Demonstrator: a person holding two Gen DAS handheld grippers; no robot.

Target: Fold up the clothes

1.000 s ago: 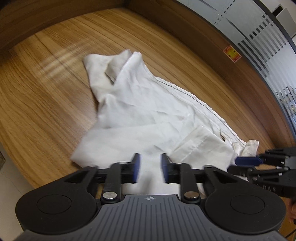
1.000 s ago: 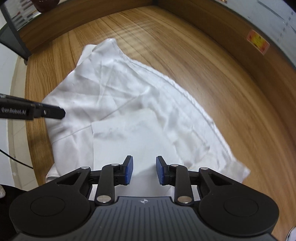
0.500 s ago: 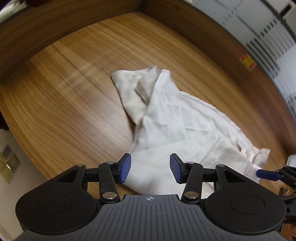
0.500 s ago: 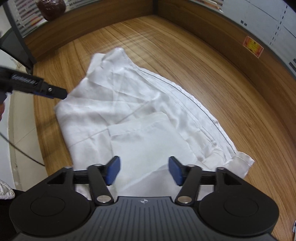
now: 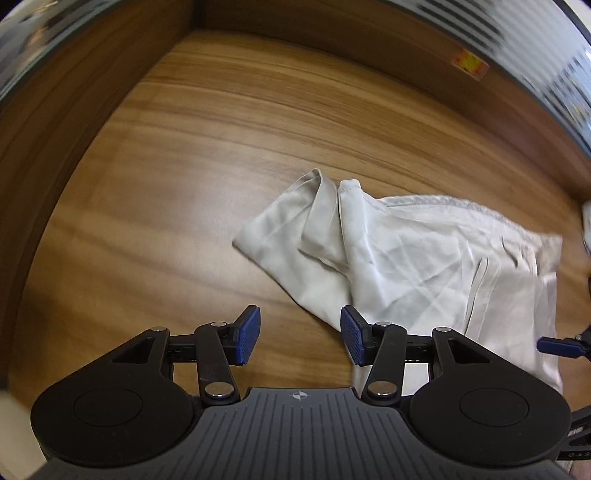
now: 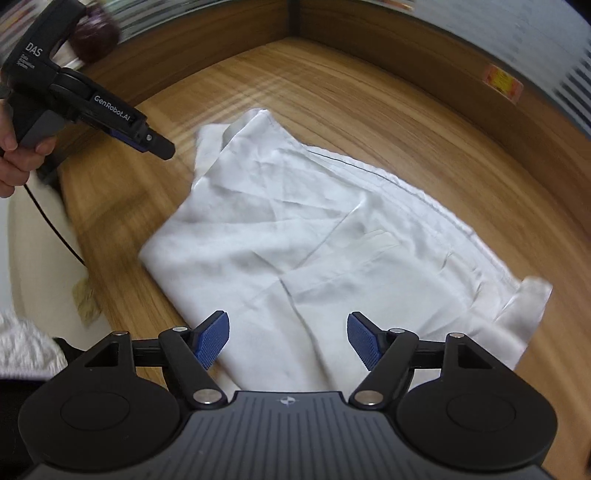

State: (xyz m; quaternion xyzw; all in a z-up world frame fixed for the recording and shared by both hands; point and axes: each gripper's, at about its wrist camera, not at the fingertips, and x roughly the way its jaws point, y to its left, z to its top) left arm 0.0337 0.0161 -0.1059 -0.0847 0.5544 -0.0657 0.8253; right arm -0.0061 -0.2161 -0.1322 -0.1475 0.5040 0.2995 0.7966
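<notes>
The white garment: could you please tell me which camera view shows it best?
The right wrist view: the white garment fills the middle of the frame, nearly whole on the table. The left wrist view shows it off to the right, its near edge hidden behind the tool.

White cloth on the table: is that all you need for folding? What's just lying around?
For the job:
- white cloth
- left gripper, open, empty
- right gripper, jaws opening, nothing gripped

Just lying about:
- dark round thing, blurry
- orange sticker on the wall
</notes>
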